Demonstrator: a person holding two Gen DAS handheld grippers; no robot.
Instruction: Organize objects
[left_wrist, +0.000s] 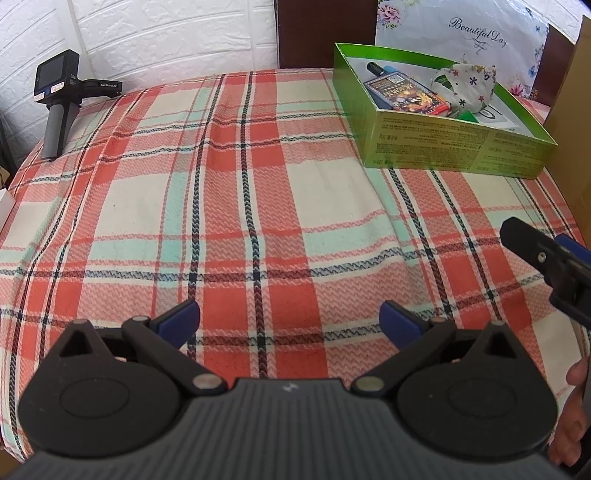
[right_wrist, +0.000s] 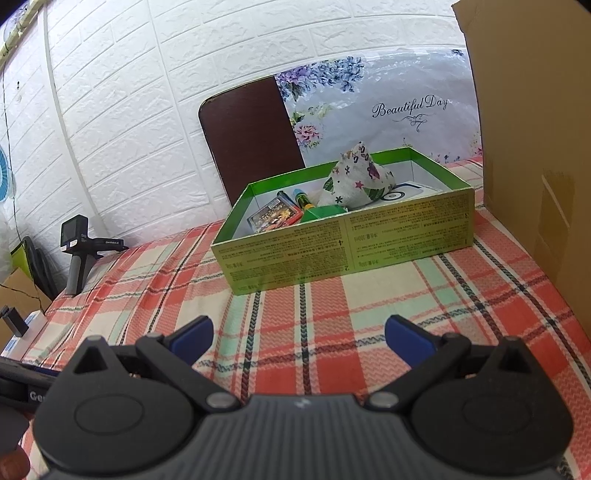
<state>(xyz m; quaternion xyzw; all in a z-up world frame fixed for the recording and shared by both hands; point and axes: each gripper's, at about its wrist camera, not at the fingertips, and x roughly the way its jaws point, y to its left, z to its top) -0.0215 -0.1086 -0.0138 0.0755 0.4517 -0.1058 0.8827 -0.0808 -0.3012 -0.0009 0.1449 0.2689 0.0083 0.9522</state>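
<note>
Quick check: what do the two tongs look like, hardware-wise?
Both match. Left tongs and right tongs: black ribbed body, two round black hubs, black linkage arms with silver pivot pins, triangular cutouts, blue pads on the fingertips. A small pale mark sits on the body's centre. No cables visible. No sleeve shows.

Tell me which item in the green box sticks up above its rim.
The patterned cloth pouch: its peak rises above the green box wall, while the card box and the markers lie low inside.
</note>
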